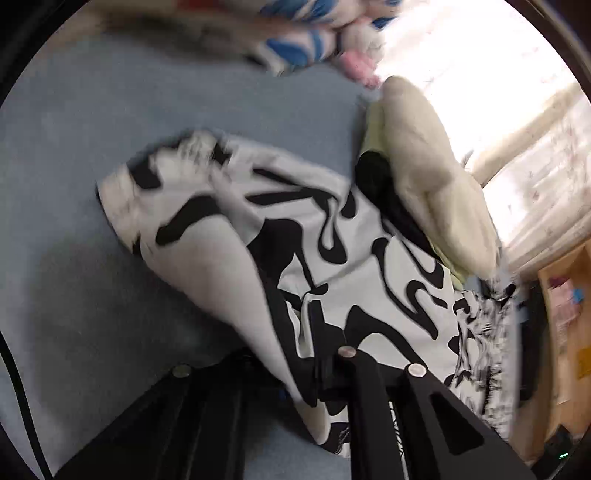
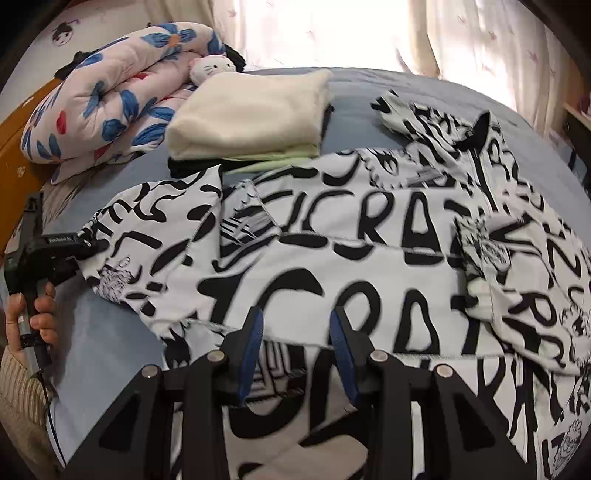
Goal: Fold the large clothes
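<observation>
A large white garment with black graffiti lettering (image 2: pixel 332 236) lies spread across a blue bed (image 2: pixel 354 85). My right gripper (image 2: pixel 297 325) is open, its blue-padded fingers (image 2: pixel 255 332) hovering over the garment's near edge. My left gripper (image 2: pixel 88 245) shows in the right wrist view at the left, shut on the garment's sleeve end. In the left wrist view the left gripper (image 1: pixel 328 365) pinches a fold of the printed garment (image 1: pixel 332 251), which drapes away from it over the bed.
A folded cream cloth stack (image 2: pixel 251 114) lies at the far side, also in the left wrist view (image 1: pixel 436 177). A rolled floral quilt (image 2: pixel 107 107) and a cat plush (image 2: pixel 212 68) sit at the far left. Curtains (image 2: pixel 332 29) hang behind. A wooden shelf (image 1: pixel 565 314) stands right.
</observation>
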Demonstrator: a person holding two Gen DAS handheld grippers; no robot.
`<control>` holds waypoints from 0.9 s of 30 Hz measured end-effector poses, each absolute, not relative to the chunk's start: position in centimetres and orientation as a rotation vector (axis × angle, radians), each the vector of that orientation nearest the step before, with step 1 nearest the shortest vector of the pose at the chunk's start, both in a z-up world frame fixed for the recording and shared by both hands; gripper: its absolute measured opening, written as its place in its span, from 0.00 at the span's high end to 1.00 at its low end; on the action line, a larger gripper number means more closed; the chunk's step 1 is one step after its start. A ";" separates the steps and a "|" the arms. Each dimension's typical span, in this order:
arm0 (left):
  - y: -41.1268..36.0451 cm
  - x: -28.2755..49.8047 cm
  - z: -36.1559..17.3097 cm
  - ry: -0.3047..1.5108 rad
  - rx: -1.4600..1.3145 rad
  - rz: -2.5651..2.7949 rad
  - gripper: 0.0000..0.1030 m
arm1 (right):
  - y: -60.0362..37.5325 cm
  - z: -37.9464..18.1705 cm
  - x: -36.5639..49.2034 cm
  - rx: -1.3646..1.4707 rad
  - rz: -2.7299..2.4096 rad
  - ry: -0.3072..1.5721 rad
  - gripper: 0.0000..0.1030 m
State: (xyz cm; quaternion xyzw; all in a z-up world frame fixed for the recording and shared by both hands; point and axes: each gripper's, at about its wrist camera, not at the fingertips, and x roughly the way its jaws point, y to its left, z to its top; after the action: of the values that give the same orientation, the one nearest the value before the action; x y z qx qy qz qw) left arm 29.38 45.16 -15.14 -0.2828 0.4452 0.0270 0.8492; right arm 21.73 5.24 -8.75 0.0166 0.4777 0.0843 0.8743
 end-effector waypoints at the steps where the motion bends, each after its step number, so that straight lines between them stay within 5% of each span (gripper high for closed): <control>1: 43.6 29.1 -13.6 0.911 -0.512 0.085 0.94 | 4.7 -8.7 21.6 0.044 0.171 0.998 0.63; 11: 20.4 24.8 0.4 0.704 -0.105 -0.263 0.94 | -4.8 -5.3 18.4 0.215 0.074 0.916 0.63; 21: -1.0 19.9 -10.3 1.078 0.062 -0.591 0.80 | -16.2 -5.2 13.8 0.303 -0.083 0.903 0.63; 27: -3.6 16.1 -12.2 1.110 0.097 -0.584 0.51 | -18.9 -6.2 12.4 0.358 -0.085 0.914 0.63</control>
State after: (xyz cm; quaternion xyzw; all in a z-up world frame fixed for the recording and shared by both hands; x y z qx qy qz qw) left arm 16.15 -3.62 -12.24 0.0453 0.5191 -0.2731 0.8086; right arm 12.38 -18.94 -6.22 0.1718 0.4389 -0.0408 0.8810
